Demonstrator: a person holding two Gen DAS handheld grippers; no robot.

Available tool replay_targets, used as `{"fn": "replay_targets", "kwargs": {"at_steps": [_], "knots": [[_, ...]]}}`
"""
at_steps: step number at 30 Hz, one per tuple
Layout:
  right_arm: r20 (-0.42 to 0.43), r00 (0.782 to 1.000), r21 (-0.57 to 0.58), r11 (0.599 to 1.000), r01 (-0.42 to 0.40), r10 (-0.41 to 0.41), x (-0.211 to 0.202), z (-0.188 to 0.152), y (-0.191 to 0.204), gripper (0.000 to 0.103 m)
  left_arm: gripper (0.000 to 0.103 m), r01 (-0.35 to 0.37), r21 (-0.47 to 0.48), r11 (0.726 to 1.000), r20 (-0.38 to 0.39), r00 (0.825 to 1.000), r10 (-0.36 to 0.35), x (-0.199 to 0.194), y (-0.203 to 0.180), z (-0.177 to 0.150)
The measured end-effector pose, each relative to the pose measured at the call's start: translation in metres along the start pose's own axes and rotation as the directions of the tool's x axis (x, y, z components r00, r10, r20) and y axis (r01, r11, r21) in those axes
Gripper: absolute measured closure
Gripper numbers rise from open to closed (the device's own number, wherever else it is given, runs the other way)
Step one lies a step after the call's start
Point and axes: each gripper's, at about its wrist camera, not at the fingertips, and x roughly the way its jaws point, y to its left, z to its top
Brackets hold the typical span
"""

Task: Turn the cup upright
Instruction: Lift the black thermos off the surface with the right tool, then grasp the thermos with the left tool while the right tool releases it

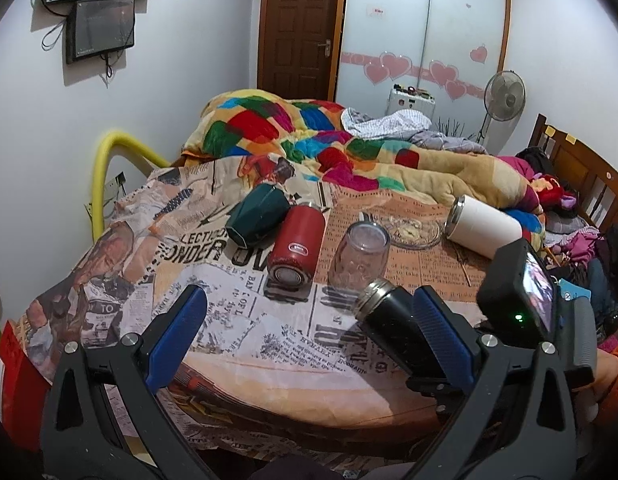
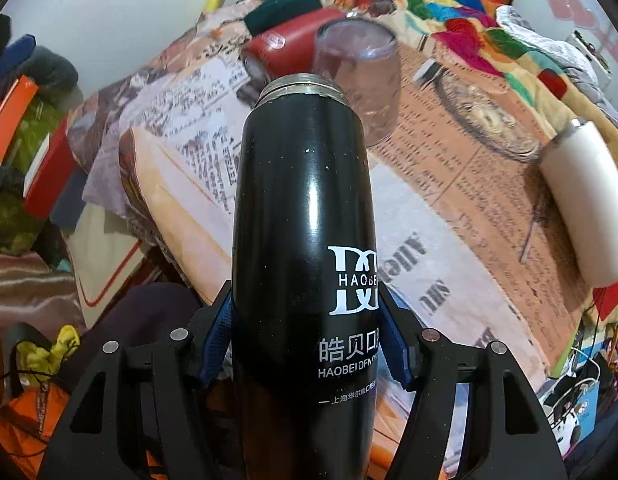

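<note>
The right tongs (image 2: 307, 340) are clamping the black flask (image 2: 305, 216), holding it tilted above the bed's near edge (image 1: 309, 412). The left tongs (image 1: 309, 344) are hanging released. The glass cup (image 1: 359, 258) is sitting mouth-down mid-bed.

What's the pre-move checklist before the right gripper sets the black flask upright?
1. Right gripper shut on the black flask, blue pads on both sides: ok.
2. Grip sits near the flask's base, far from its threaded mouth, so it may swing: not ok.
3. Left gripper open, holding nothing, free to steady: ok.
4. Upturned glass cup close beyond the flask's mouth; clearance for the swing: cannot tell.
5. Red flask lies apart from the black one, to its left: ok.
6. Landing spot on the newspaper-print cloth is soft bedding; flatness: cannot tell.
</note>
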Motion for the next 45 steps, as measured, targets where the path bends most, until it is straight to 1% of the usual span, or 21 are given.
{"fn": "replay_targets", "kwargs": {"at_steps": [6, 10, 14, 19, 22, 25, 28, 30, 31, 32, 35, 37, 39, 40, 41, 43, 45], "knots": [[-0.04, 0.999, -0.027, 1.0, 0.004, -0.005, 0.011, 0.001, -0.001, 0.041, 0.0, 0.024, -0.021, 0.999, -0.064, 0.998, -0.025, 0.018, 0.001, -0.008], [-0.044, 0.999, -0.047, 0.999, 0.003, -0.005, 0.013, 0.003, 0.001, 0.041, 0.0, 0.038, -0.049, 0.998, -0.114, 0.993, -0.044, 0.031, 0.003, -0.016], [-0.041, 0.999, -0.059, 0.998, 0.003, -0.006, 0.013, 0.004, 0.0, 0.041, 0.0, 0.076, -0.103, 0.992, -0.175, 0.98, -0.093, 0.044, 0.005, -0.022], [-0.032, 1.0, -0.046, 0.999, -0.001, -0.001, 0.013, 0.003, -0.002, 0.041, 0.0, 0.115, -0.14, 0.983, -0.231, 0.962, -0.146, 0.056, 0.0, -0.027], [-0.02, 1.0, -0.027, 1.0, -0.005, 0.004, 0.007, 0.001, -0.005, 0.041, 0.002, 0.15, -0.177, 0.973, -0.274, 0.942, -0.195, 0.066, -0.004, -0.028], [0.0, 1.0, -0.003, 1.0, -0.02, 0.02, -0.003, -0.003, -0.01, 0.041, 0.006, 0.167, -0.218, 0.962, -0.309, 0.923, -0.23, 0.076, -0.007, -0.028], [0.033, 0.999, 0.021, 0.999, -0.024, 0.024, -0.019, -0.012, -0.016, 0.041, 0.008, 0.186, -0.262, 0.947, -0.355, 0.894, -0.274, 0.089, -0.014, -0.029], [0.066, 0.998, 0.036, 0.999, -0.011, 0.009, -0.034, -0.022, -0.021, 0.041, 0.009, 0.196, -0.282, 0.939, -0.38, 0.876, -0.297, 0.097, -0.021, -0.031], [0.081, 0.997, 0.045, 0.999, -0.007, 0.004, -0.04, -0.026, -0.024, 0.041, 0.01, 0.199, -0.289, 0.936, -0.388, 0.87, -0.304, 0.099, -0.023, -0.033], [0.097, 0.995, 0.056, 0.998, -0.005, 0.0, -0.047, -0.031, -0.027, 0.041, 0.011, 0.203, -0.301, 0.932, -0.402, 0.859, -0.317, 0.104, -0.027, -0.034], [0.15, 0.988, 0.109, 0.994, 0.011, -0.027, -0.069, -0.046, -0.041, 0.04, 0.013, 0.21, -0.333, 0.919, -0.429, 0.834, -0.346, 0.114, -0.038, -0.036], [0.19, 0.979, 0.153, 0.987, 0.048, -0.077, -0.083, -0.057, -0.05, 0.04, 0.013, 0.198, -0.343, 0.918, -0.449, 0.824, -0.345, 0.122, -0.045, -0.037], [0.226, 0.966, 0.189, 0.979, 0.079, -0.122, -0.094, -0.064, -0.055, 0.04, 0.019, 0.169, -0.352, 0.921, -0.474, 0.816, -0.331, 0.13, -0.049, -0.039], [0.246, 0.959, 0.21, 0.974, 0.089, -0.14, -0.099, -0.067, -0.058, 0.04, 0.019, 0.144, -0.351, 0.925, -0.488, 0.815, -0.312, 0.134, -0.051, -0.041], [0.259, 0.955, 0.223, 0.971, 0.089, -0.146, -0.103, -0.068, -0.059, 0.04, 0.02, 0.119, -0.352, 0.929, -0.494, 0.819, -0.292, 0.137, -0.051, -0.042], [0.291, 0.946, 0.252, 0.965, 0.071, -0.146, -0.109, -0.074, -0.06, 0.04, 0.021, 0.088, -0.353, 0.932, -0.502, 0.823, -0.267, 0.141, -0.053, -0.044], [0.311, 0.939, 0.27, 0.961, 0.057, -0.143, -0.112, -0.077, -0.061, 0.04, 0.025, 0.057, -0.356, 0.933, -0.517, 0.819, -0.247, 0.146, -0.052, -0.047]]}}
